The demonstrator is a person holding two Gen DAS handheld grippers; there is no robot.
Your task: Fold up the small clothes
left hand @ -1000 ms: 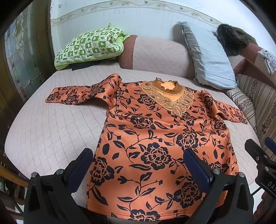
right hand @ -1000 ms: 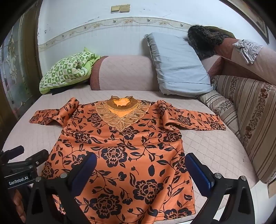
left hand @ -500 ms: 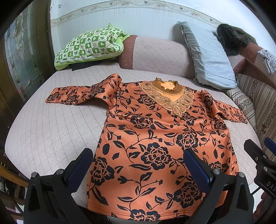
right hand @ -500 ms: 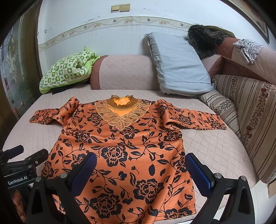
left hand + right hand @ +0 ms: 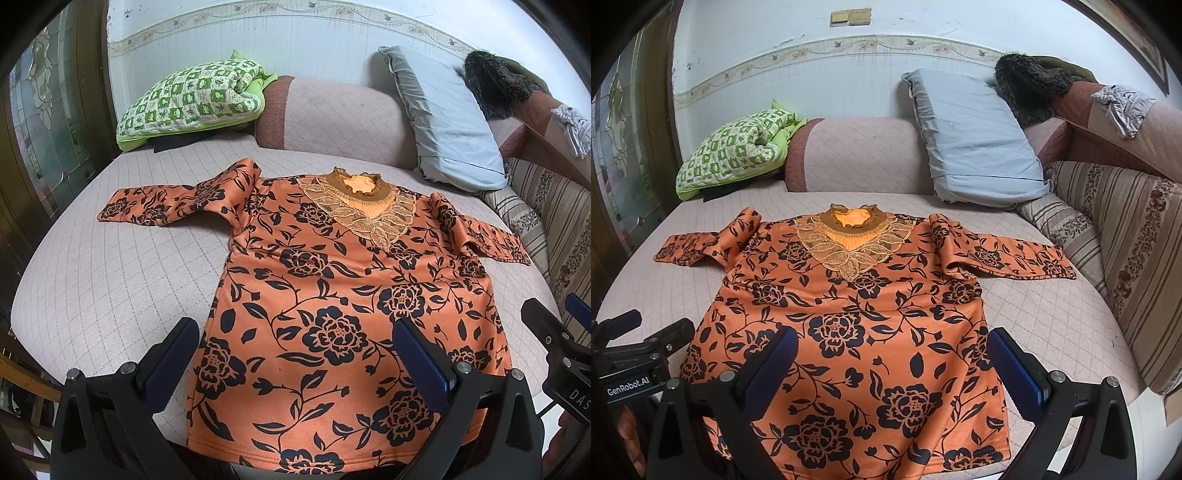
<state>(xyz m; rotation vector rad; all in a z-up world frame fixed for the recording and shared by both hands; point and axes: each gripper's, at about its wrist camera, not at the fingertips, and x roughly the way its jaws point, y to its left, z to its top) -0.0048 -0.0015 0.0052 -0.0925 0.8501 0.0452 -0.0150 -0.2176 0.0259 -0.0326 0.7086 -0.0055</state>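
Note:
An orange top with black flowers and a lace collar (image 5: 332,288) (image 5: 849,314) lies spread flat, face up, on the pink quilted sofa seat (image 5: 103,273) (image 5: 1052,314). Both sleeves stretch out sideways, each with a raised fold at the shoulder. My left gripper (image 5: 295,350) is open and empty, hovering above the hem's left part. My right gripper (image 5: 892,354) is open and empty above the hem's right part. Each gripper shows at the edge of the other's view.
A green checked quilt (image 5: 192,99) lies at the back left, a grey pillow (image 5: 971,140) leans at the back right. A striped cushion (image 5: 1126,236) lines the right side. A dark furry item (image 5: 1030,81) sits on the backrest. The seat's front edge is right under the grippers.

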